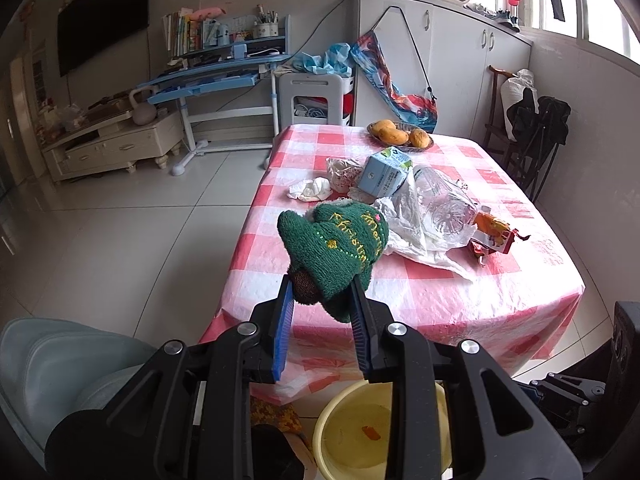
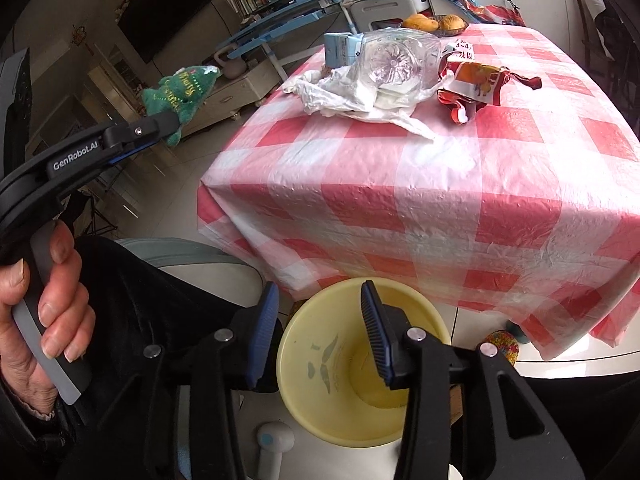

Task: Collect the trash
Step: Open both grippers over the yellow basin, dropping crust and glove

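Left hand-held gripper (image 1: 320, 292): nearly closed, its blue pads pinching the lower end of a green knitted Christmas toy (image 1: 336, 244), held up in the air off the near-left corner of the tabletop (image 1: 440, 300).
Right hand-held gripper (image 2: 320, 336): jaws partly apart with nothing between them, poised over the mouth of a yellow bucket (image 2: 320, 408).
Yellow bucket: stood on the floor just in front of the tabletop's near edge; a small orange scrap (image 1: 370, 433) lay in its bottom.
Trash on the tabletop: a crushed clear plastic bottle (image 2: 394, 62) rested on a crumpled white plastic bag (image 2: 348, 96); a torn red-and-orange snack wrapper (image 2: 480, 88) lay just beside it to the right; a light blue carton (image 1: 386, 172) and a wad of white tissue (image 1: 310, 190) sat further back.
Basket of fruit (image 1: 400, 136): at the far edge of the tabletop, well apart from the trash.
Person's hand (image 2: 44, 312): wrapped around the left gripper's handle.
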Action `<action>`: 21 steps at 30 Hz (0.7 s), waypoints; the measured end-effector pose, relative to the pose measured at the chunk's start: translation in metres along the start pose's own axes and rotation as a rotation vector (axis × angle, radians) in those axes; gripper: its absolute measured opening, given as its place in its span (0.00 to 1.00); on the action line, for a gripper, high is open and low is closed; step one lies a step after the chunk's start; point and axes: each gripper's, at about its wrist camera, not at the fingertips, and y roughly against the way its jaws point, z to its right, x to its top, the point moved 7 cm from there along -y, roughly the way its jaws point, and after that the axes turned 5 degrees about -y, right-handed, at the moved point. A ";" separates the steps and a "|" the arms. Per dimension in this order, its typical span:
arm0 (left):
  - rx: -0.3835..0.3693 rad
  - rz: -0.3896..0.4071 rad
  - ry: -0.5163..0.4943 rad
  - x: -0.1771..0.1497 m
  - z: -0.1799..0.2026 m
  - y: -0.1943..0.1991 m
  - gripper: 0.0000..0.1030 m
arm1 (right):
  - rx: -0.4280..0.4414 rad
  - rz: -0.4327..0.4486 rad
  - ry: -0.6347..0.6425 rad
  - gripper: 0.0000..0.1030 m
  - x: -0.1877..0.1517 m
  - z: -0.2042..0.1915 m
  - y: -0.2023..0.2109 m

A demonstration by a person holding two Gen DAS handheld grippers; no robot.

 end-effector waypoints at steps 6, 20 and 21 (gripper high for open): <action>-0.055 -0.032 -0.068 -0.008 0.020 -0.002 0.25 | -0.010 0.098 -0.020 0.47 0.014 0.004 0.019; -0.172 -0.179 -0.375 -0.051 0.089 -0.015 0.28 | -0.067 0.347 -0.119 0.60 0.045 0.035 0.069; -0.177 -0.186 -0.398 -0.055 0.094 -0.015 0.28 | -0.067 0.350 -0.124 0.61 0.046 0.037 0.070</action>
